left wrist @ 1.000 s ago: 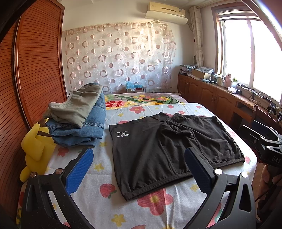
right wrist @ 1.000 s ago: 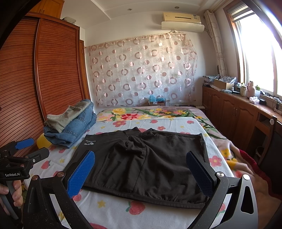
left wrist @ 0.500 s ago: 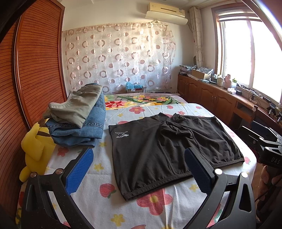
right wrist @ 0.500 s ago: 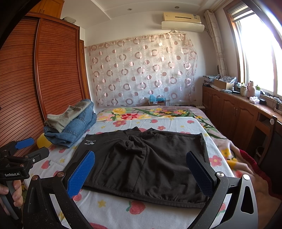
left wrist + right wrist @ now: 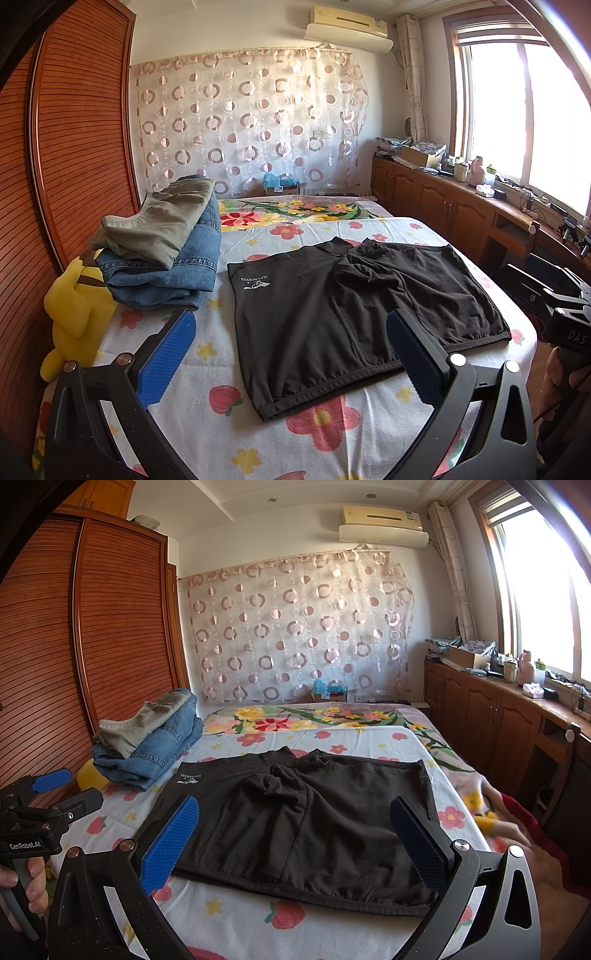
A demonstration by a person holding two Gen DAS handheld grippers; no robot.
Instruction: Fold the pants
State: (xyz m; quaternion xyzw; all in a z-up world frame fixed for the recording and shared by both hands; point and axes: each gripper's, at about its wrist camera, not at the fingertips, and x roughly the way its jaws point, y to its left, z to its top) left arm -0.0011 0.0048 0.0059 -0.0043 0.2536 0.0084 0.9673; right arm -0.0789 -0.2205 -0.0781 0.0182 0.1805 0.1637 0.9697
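Left wrist view alone shows yellow plush toy [image 5: 72, 314] — beside jeans [image 5: 166, 273].

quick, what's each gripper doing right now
Left gripper: open, holding nothing, above the black pants.
Right gripper: open, holding nothing.

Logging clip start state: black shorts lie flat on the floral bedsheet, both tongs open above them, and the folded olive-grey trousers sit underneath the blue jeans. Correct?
Not quite: the folded olive-grey trousers lie on top of the blue jeans, as the left wrist view shows. The rest holds.
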